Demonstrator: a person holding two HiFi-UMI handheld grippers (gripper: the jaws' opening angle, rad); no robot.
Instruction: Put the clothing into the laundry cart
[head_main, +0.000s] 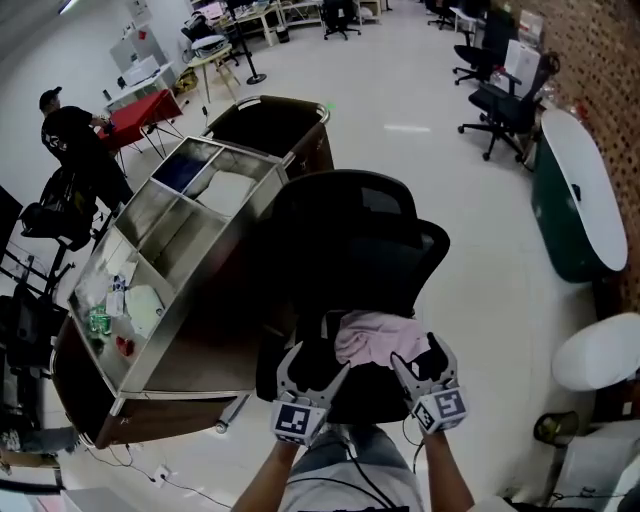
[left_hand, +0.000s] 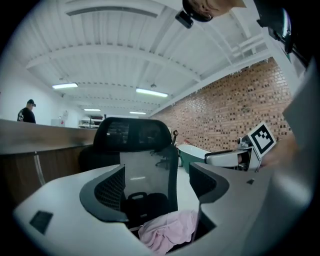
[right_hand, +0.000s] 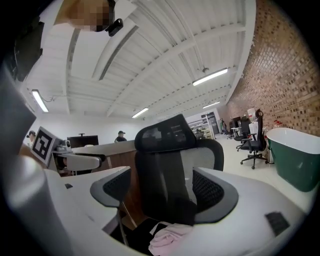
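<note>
Landmark: black office chair (head_main: 350, 240). Pink clothing (head_main: 375, 338) lay crumpled on the chair's seat, at the front edge, with the mesh backrest standing behind it. Its long axis ran side to side across the seat; it was a bunched heap, so I could not tell which end was which.

The left gripper (head_main: 315, 365) was at the seat's front left and the right gripper (head_main: 415, 358) at the front right, with the clothing between them. Both had their jaws spread apart and clamped on nothing. In both gripper views the clothing sat low between the jaws, not pinched.

A compartmented steel cart (head_main: 150, 300) stood tight against the chair's left side, with no gap visible. A dark open-topped cart (head_main: 275, 125) sat beyond the chair's back, to the left. Wide bare floor (head_main: 480, 250) lay to the chair's right. A green tub with a white top (head_main: 575, 200) stood well apart, further right.
</note>
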